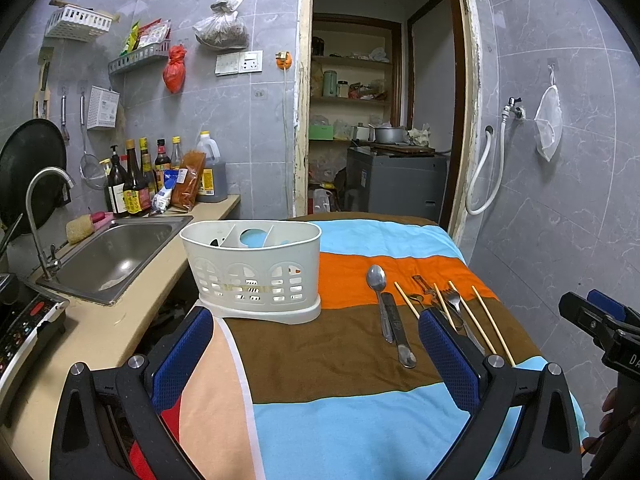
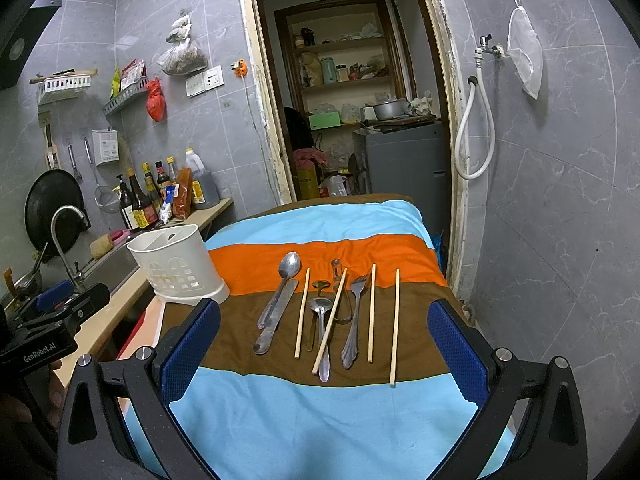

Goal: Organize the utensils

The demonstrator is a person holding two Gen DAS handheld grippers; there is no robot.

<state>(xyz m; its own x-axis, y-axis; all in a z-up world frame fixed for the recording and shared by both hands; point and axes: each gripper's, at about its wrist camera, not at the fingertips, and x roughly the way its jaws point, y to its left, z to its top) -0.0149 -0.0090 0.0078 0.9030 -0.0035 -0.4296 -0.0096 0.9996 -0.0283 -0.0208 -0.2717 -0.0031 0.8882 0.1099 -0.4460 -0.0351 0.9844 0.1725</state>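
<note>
A white slotted utensil holder [image 1: 252,270] stands at the left edge of the striped cloth [image 1: 360,420]; it also shows in the right wrist view [image 2: 176,264]. Utensils lie in a row on the brown stripe: a large spoon [image 2: 289,266], a flat metal tool [image 2: 276,318], a small spoon [image 2: 321,306], a fork [image 2: 354,320], a peeler [image 2: 337,270] and several wooden chopsticks [image 2: 395,326]. My left gripper [image 1: 320,344] is open and empty, near the holder. My right gripper [image 2: 324,332] is open and empty, above the utensils' near ends.
A steel sink [image 1: 116,256] with a tap [image 1: 44,216] lies left of the table, sauce bottles [image 1: 136,180] behind it. A stove panel [image 1: 24,320] sits at near left. An open doorway [image 2: 360,100] with shelves is behind the table. A tiled wall stands on the right.
</note>
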